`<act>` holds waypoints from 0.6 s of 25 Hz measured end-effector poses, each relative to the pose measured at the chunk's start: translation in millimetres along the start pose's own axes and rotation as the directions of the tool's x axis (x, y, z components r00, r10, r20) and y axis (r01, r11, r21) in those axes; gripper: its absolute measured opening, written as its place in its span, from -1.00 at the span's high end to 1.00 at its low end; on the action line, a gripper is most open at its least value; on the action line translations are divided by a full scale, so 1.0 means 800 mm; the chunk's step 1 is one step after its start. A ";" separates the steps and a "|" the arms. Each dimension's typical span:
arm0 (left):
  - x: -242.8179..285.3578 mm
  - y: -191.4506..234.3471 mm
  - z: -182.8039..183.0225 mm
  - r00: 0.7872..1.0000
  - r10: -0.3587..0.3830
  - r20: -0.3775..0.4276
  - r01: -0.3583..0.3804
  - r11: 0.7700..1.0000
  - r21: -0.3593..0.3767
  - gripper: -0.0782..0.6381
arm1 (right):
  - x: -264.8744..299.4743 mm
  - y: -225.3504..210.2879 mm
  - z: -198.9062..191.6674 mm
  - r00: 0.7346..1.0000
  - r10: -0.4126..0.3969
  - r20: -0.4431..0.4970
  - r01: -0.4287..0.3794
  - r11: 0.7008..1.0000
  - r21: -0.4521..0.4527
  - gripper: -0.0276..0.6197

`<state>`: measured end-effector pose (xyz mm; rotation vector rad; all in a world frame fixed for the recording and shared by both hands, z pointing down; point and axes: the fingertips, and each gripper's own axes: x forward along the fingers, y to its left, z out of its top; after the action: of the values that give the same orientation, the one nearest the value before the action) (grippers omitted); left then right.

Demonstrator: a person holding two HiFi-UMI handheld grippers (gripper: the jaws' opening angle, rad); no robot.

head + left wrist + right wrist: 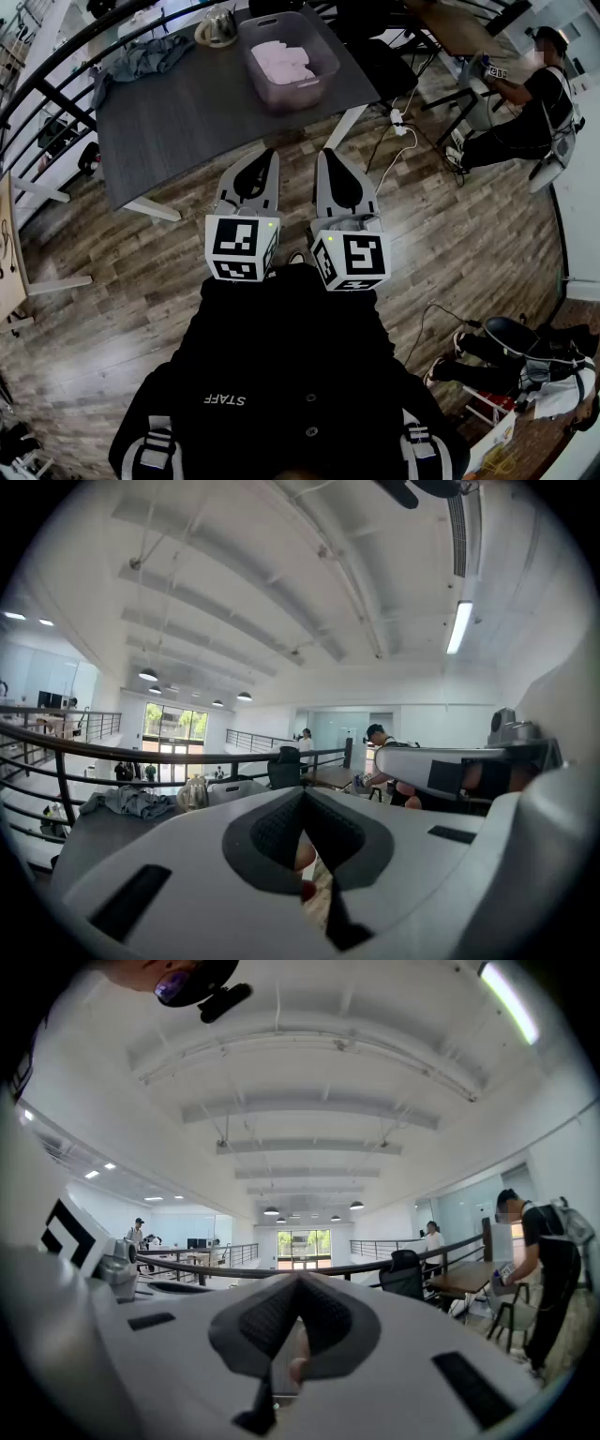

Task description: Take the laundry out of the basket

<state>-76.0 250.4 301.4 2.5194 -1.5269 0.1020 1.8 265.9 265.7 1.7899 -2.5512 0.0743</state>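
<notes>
Two empties: left claw (262, 157) and right claw (330, 159), each pressed together, hover near. Approach step, seemingly; next, reach far to the clear basket (328, 67) of pink laundry (281, 61).

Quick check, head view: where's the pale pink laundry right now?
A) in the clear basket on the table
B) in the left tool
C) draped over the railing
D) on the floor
A: the pale pink laundry lies inside the clear basket on the dark table, while the left tool and right tool are shut, empty and short of the table.
</notes>
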 end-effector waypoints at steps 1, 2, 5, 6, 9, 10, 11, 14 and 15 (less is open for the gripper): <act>0.000 0.001 -0.001 1.000 -0.002 -0.002 0.002 1.000 0.001 0.78 | 0.001 0.001 0.000 1.000 -0.002 0.003 0.002 1.000 0.000 0.87; 0.001 0.003 -0.003 1.000 -0.003 -0.004 0.003 1.000 0.002 0.78 | 0.003 0.001 -0.001 1.000 -0.005 0.006 0.005 1.000 0.000 0.87; 0.003 0.008 -0.006 1.000 -0.013 -0.010 0.013 1.000 0.001 0.78 | 0.009 0.003 -0.005 1.000 -0.013 0.008 0.013 1.000 0.007 0.87; 0.003 0.012 -0.007 1.000 -0.015 -0.011 0.015 1.000 -0.001 0.78 | 0.012 0.003 -0.007 1.000 -0.016 0.007 0.016 1.000 0.009 0.87; 0.005 0.027 -0.008 1.000 -0.012 -0.014 0.012 1.000 -0.013 0.78 | 0.023 0.006 -0.013 1.000 -0.021 -0.001 0.021 1.000 0.021 0.87; 0.004 0.033 -0.010 1.000 -0.009 -0.017 0.009 1.000 -0.017 0.78 | 0.027 0.008 -0.015 1.000 -0.022 -0.004 0.022 1.000 0.022 0.87; 0.003 0.039 -0.013 1.000 -0.007 -0.021 0.007 1.000 -0.023 0.78 | 0.030 0.009 -0.018 1.000 -0.024 -0.009 0.025 0.999 0.022 0.87; 0.000 0.057 -0.027 0.999 -0.001 -0.045 -0.001 0.999 -0.044 0.78 | 0.038 0.012 -0.029 0.999 -0.039 -0.031 0.040 0.999 0.018 0.87; -0.001 0.062 -0.032 0.998 0.001 -0.057 -0.004 0.999 -0.051 0.78 | 0.040 0.011 -0.034 0.998 -0.045 -0.040 0.046 0.999 0.019 0.87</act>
<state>-119.1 233.9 333.0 2.4544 -1.4916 0.1319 -17.9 240.3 294.3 1.8330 -2.4905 0.1340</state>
